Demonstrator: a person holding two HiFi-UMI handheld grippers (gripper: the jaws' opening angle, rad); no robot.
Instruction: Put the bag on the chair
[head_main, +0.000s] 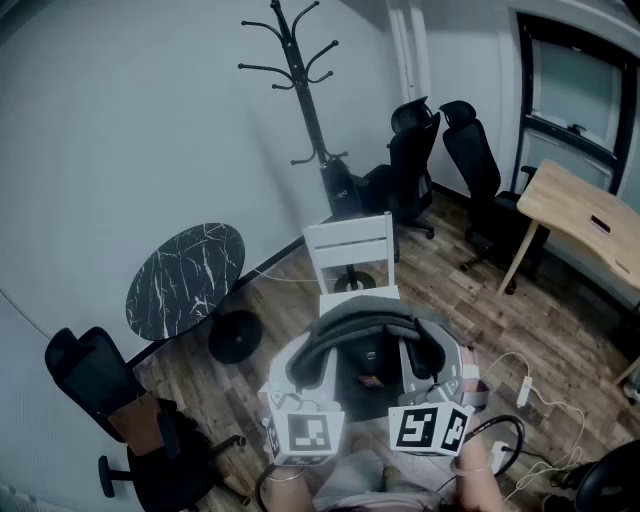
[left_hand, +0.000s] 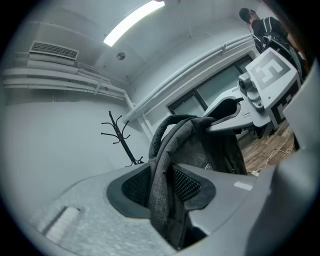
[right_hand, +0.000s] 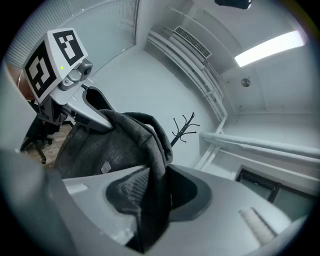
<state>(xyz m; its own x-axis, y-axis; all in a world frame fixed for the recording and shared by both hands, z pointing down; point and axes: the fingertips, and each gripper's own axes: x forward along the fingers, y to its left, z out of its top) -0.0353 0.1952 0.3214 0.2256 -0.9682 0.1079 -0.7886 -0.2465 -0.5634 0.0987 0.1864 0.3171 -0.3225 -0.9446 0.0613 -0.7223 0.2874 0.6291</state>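
A dark grey bag (head_main: 366, 345) hangs in the air between my two grippers, just in front of the white chair (head_main: 351, 250). My left gripper (head_main: 300, 372) is shut on the bag's left strap (left_hand: 161, 185), whose grey fabric is pinched between the black pads. My right gripper (head_main: 420, 362) is shut on the right strap (right_hand: 154, 200). In the left gripper view the bag (left_hand: 205, 145) rises ahead of the jaws, with the right gripper's marker cube (left_hand: 270, 75) beyond it. The right gripper view has the bag (right_hand: 110, 145) and the left gripper's cube (right_hand: 52, 60). The chair's seat is mostly hidden under the bag.
A round black marble table (head_main: 185, 278) stands left of the chair. A coat stand (head_main: 305, 90) and black office chairs (head_main: 440, 165) are behind it, another office chair (head_main: 110, 400) at lower left. A wooden desk (head_main: 585, 215) is at right; cables and a power strip (head_main: 525, 390) lie on the floor.
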